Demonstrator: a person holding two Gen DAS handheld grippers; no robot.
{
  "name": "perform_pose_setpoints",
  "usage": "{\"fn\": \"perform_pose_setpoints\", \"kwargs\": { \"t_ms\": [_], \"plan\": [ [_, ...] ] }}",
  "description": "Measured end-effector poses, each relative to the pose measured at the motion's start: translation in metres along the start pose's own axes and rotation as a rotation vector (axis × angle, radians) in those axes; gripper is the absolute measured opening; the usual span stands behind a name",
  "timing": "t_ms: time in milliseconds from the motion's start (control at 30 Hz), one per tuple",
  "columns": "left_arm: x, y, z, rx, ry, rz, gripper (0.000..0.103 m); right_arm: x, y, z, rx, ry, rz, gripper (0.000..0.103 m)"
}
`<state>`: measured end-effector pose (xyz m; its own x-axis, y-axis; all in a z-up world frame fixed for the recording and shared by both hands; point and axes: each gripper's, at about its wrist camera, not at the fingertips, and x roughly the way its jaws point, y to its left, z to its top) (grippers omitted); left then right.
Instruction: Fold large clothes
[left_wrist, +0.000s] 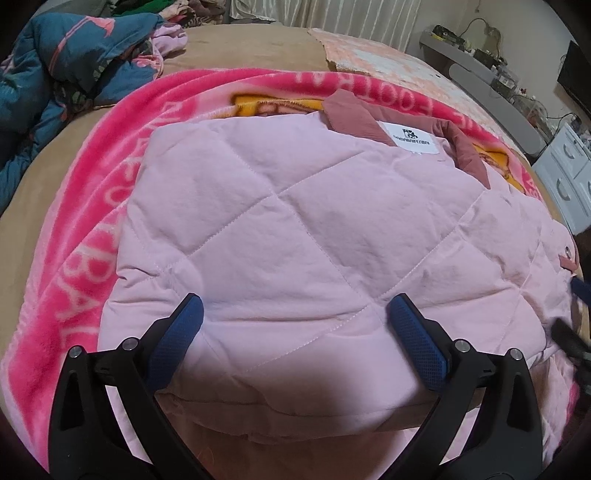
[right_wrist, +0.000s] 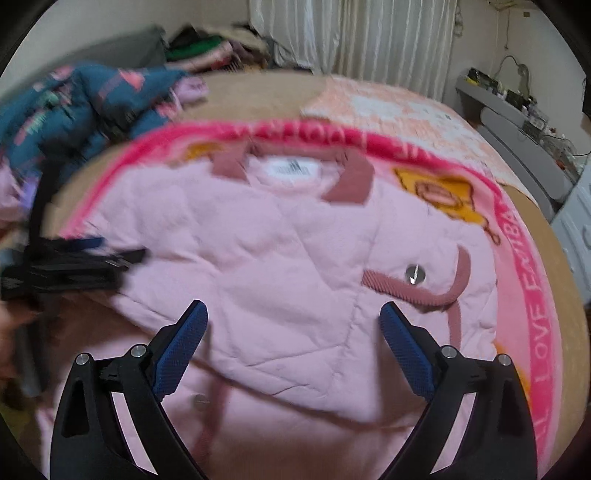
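Below my two grippers, the pink quilted jacket (left_wrist: 295, 229) lies on a pink blanket (left_wrist: 92, 221), collar (left_wrist: 351, 114) at twelve o'clock. My left gripper (left_wrist: 295, 325) and right gripper (right_wrist: 293, 325) both stand spread, pinching nothing. It looks puffy, soft and light, likely to spring back; I'd take the hem edge at six o'clock, biting deep through the padding.

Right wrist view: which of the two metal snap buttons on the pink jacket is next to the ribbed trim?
The upper snap button, right of centre on the pink quilted jacket, just above the dusty-rose ribbed trim. The other snap sits low, near the right gripper's left finger.
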<state>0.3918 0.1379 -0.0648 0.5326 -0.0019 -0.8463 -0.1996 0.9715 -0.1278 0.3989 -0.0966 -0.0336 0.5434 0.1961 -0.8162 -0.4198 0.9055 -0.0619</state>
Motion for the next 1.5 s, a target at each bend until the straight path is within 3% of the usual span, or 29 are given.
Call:
{"fn": "perform_pose_setpoints", "kwargs": {
  "t_ms": [133, 567, 1133, 1500],
  "plan": [
    [0.001, -0.002, -0.001, 0.017, -0.008, 0.01, 0.095, 0.03, -0.006, -0.009, 0.052, 0.062, 0.029, 0.099],
    [-0.009, -0.004, -0.006, 0.022, -0.042, 0.024, 0.095, 0.041, -0.011, -0.014, 0.092, 0.031, 0.038, 0.099],
    [-0.069, -0.009, -0.024, 0.018, -0.082, 0.0, 0.095, -0.014, -0.017, -0.053, 0.177, -0.054, 0.084, 0.099],
    [-0.111, -0.019, -0.045, 0.046, -0.125, -0.014, 0.095, -0.081, -0.015, -0.059, 0.232, -0.166, 0.164, 0.099]
  ]
}}
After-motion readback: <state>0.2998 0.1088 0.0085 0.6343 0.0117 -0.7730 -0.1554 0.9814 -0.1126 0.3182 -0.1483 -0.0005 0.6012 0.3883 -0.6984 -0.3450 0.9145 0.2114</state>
